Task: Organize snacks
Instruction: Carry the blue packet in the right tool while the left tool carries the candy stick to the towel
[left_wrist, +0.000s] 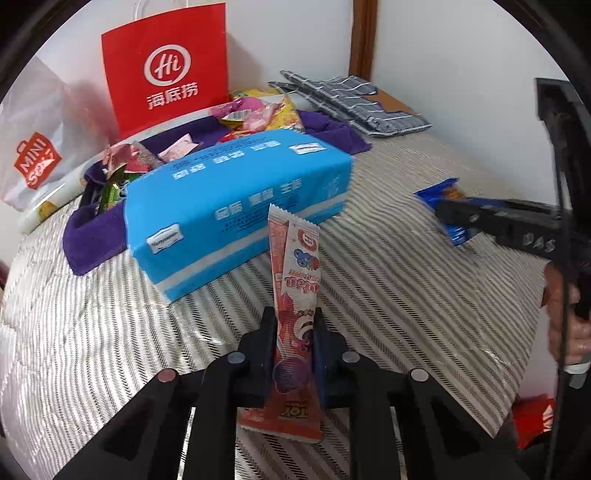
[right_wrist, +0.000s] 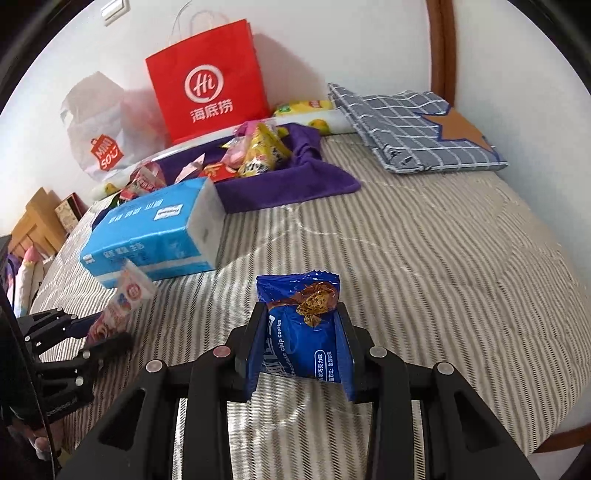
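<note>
Holding stage, both items lifted above the striped bedspread (right_wrist: 424, 258): your left gripper (left_wrist: 293, 332) is clamped on a long red-and-white foil snack stick (left_wrist: 295, 295); your right gripper (right_wrist: 301, 332) is clamped on a blue chocolate-chip cookie packet (right_wrist: 303, 332). Next, likely: carry both over the blue tissue pack (left_wrist: 236, 206) to the purple cloth bin (right_wrist: 288, 181) beyond, then release.

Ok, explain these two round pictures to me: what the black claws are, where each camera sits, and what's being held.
There is no robot here. A person holds a two-finger black gripper in each hand, and a fisheye camera on each one looks forward along its fingers, hence the round, bent view.

In the left camera's picture, the left gripper is shut on a long pink snack stick. In the right camera's picture, the right gripper is shut on a blue cookie pack.

All this is over a striped bed cover. On it lie a blue tissue pack, a purple cloth heaped with snacks, and a folded checked cloth. A red bag stands by the wall.
</note>
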